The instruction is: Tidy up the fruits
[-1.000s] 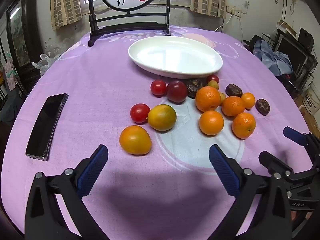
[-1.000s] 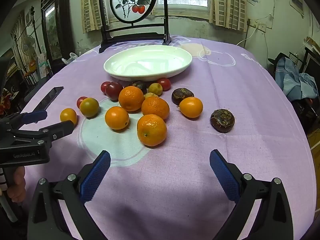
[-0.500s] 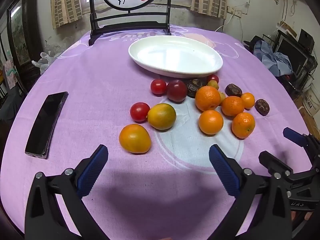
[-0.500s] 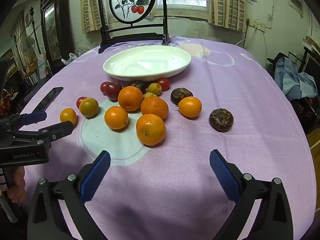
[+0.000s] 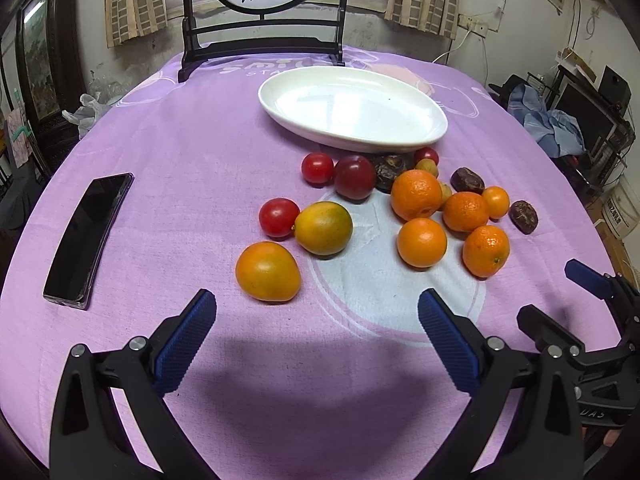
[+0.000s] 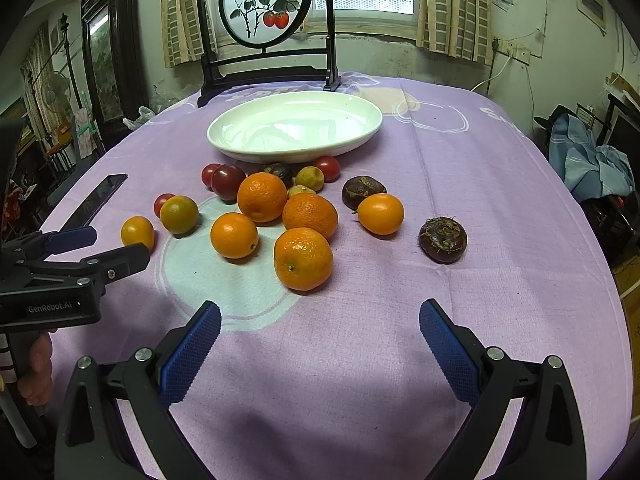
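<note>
An empty white oval plate (image 5: 352,114) (image 6: 294,128) stands at the far middle of the purple tablecloth. In front of it lie loose fruits: several oranges (image 5: 416,195) (image 6: 303,258), red tomatoes (image 5: 279,217), a dark plum (image 5: 355,177), a yellow-green fruit (image 5: 324,228), an orange fruit (image 5: 267,271) and brown water chestnuts (image 6: 443,239). My left gripper (image 5: 316,316) is open and empty, just short of the orange fruit. My right gripper (image 6: 320,328) is open and empty, just short of the nearest orange. Each gripper shows at the edge of the other's view.
A black phone (image 5: 86,236) lies on the cloth at the left. A dark wooden stand with a round painted screen (image 6: 266,4) stands behind the plate. Clutter and furniture surround the table, with blue cloth (image 6: 592,160) at the right.
Both views have shifted very slightly; the fruits and plate have not moved and both grippers stay open.
</note>
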A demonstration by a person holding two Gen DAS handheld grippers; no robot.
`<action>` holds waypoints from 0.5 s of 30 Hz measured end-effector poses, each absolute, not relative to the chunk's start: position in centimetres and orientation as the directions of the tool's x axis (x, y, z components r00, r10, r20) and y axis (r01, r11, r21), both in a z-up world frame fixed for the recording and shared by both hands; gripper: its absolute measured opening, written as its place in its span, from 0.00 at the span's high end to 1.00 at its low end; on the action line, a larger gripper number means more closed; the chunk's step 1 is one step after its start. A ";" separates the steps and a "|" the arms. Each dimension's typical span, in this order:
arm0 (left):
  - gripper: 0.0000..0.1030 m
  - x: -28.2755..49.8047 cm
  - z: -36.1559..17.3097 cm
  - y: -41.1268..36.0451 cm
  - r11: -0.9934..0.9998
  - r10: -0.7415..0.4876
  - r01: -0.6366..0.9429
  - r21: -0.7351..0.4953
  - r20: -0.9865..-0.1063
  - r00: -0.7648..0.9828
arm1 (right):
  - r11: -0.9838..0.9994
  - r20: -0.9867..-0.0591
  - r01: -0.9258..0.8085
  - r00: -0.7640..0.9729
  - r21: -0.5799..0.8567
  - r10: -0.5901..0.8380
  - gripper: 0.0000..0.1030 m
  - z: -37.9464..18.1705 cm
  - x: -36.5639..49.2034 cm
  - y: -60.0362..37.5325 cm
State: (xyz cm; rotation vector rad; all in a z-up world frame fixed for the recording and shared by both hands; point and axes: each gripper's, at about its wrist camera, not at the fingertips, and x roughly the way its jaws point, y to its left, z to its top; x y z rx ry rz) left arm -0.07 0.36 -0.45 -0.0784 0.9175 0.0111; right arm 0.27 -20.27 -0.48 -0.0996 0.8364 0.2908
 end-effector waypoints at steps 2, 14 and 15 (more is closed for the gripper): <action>0.04 -0.1 -0.4 0.4 0.997 -0.024 -0.046 -0.066 -0.793 0.609 | 0.956 -0.744 -0.292 0.633 0.027 0.214 0.03 -0.6 0.3 -20.2; 0.04 -0.3 -0.5 0.2 0.997 -0.035 -0.035 -0.072 -0.787 0.616 | 0.957 -0.747 -0.289 0.630 0.028 0.212 0.03 -0.8 0.3 -20.2; 0.04 -0.3 -0.5 0.2 0.997 -0.037 -0.034 -0.073 -0.786 0.617 | 0.957 -0.748 -0.289 0.629 0.027 0.211 0.03 -0.8 0.2 -20.3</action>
